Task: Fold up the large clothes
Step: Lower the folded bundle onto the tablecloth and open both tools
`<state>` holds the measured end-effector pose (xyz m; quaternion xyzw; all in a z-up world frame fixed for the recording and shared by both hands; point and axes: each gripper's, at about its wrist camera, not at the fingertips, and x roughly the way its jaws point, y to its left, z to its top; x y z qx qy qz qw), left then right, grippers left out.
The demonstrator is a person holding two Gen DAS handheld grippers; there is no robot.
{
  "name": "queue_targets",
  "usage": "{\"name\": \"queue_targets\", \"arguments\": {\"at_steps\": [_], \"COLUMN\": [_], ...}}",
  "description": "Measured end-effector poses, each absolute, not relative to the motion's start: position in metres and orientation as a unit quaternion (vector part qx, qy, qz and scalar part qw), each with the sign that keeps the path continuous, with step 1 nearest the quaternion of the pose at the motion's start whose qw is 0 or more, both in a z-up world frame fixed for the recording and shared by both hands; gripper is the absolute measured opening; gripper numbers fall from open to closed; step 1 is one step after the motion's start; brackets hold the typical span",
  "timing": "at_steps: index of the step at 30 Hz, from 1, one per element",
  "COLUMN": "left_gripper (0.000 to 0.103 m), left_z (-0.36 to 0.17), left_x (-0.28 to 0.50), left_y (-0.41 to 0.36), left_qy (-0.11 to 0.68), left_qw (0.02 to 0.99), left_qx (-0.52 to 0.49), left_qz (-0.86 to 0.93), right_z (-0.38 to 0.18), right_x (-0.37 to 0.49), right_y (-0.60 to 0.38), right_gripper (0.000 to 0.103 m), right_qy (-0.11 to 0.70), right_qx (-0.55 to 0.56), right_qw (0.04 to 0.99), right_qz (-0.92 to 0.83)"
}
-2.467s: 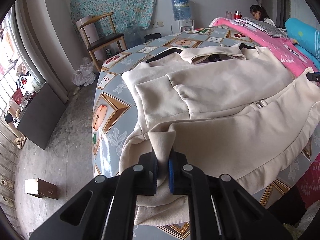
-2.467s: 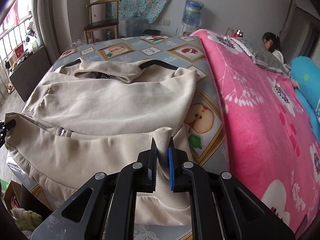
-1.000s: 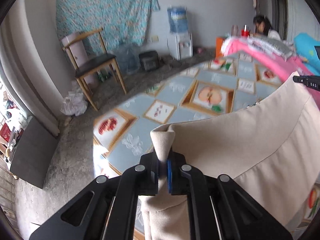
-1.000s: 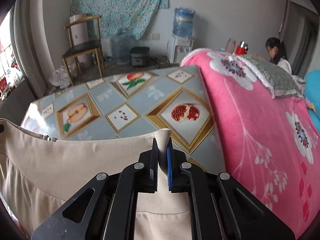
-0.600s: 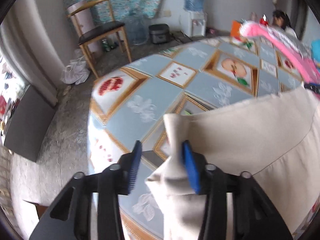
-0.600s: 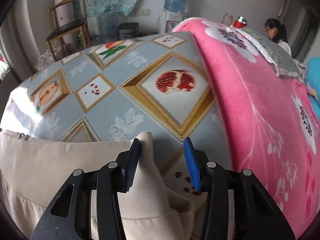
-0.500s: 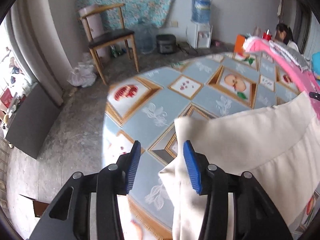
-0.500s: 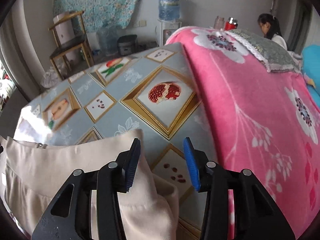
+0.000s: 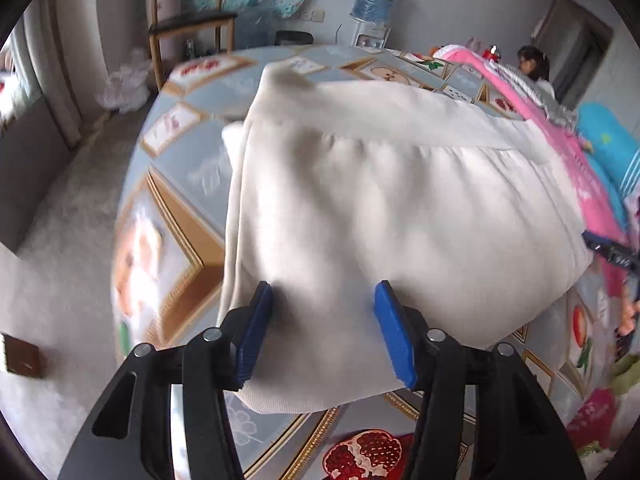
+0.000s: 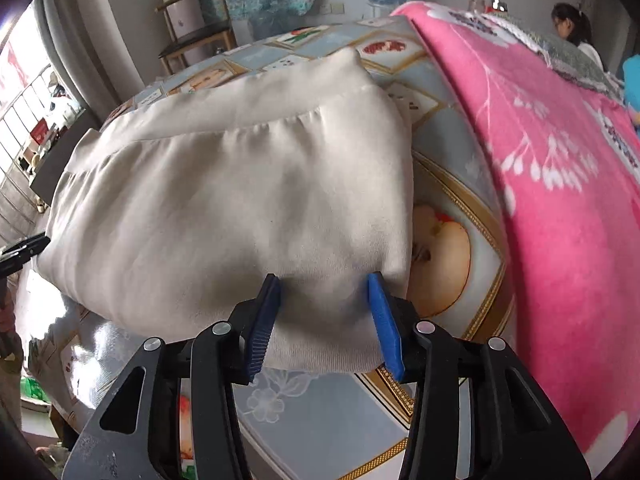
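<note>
A cream garment (image 9: 380, 184) lies folded over on itself on the fruit-patterned tablecloth (image 9: 180, 216), its ribbed hem on top at the far side. It also shows in the right wrist view (image 10: 240, 200). My left gripper (image 9: 324, 332) is open, its blue pads standing apart over the near left fold edge, holding nothing. My right gripper (image 10: 324, 320) is open too, over the near right corner of the fold. The right gripper's tip shows at the right edge of the left wrist view (image 9: 612, 250).
A pink flowered blanket (image 10: 560, 160) covers the table's right side. A wooden chair (image 9: 188, 28), a water dispenser (image 9: 374, 8) and a white bag (image 9: 124, 84) stand beyond the table. A person (image 10: 572, 24) sits at the back right. The floor drops away on the left.
Both grippers carried the hem up and away over the garment, opened and let it go, then drew back toward the near fold. The garment now lies folded in half.
</note>
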<state>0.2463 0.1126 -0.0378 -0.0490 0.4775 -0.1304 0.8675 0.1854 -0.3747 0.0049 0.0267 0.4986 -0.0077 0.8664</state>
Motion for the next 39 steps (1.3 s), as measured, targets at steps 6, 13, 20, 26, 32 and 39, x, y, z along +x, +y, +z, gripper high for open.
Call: {"name": "queue_targets", "arguments": {"at_steps": [6,13,20,26,32,39], "left_gripper": [0.054,0.058,0.057,0.057,0.062,0.083], "left_z": [0.001,0.042,-0.031,-0.023,0.026,0.041], "left_x": [0.233,0.283,0.385,0.383,0.312,0.211], "left_y": [0.113,0.059,0.079,0.095,0.086,0.056], "left_qy": [0.44,0.392,0.478,0.472,0.421,0.401], "left_qw": [0.892,0.904,0.875,0.877,0.901,0.904], "left_qx": [-0.013,-0.013,-0.057,-0.064,-0.033,-0.012], "left_qz": [-0.105,-0.17,-0.058,-0.062,-0.099,-0.148], "right_z": [0.045,0.075,0.015,0.015,0.048,0.047], "right_x": [0.183,0.25,0.351,0.344,0.261,0.167], "right_y": [-0.363,-0.311,-0.328,-0.329,-0.311,-0.293], "right_gripper": [0.044,0.064,0.064,0.064,0.079,0.095], "right_qy": [0.49,0.438,0.501,0.497,0.451,0.451], "right_qx": [0.014,0.0,-0.013,-0.017,-0.002,0.041], "right_qw": [0.871,0.899,0.864,0.867,0.892,0.892], "right_qz": [-0.029,0.022,-0.041,-0.035,0.001,0.01]}}
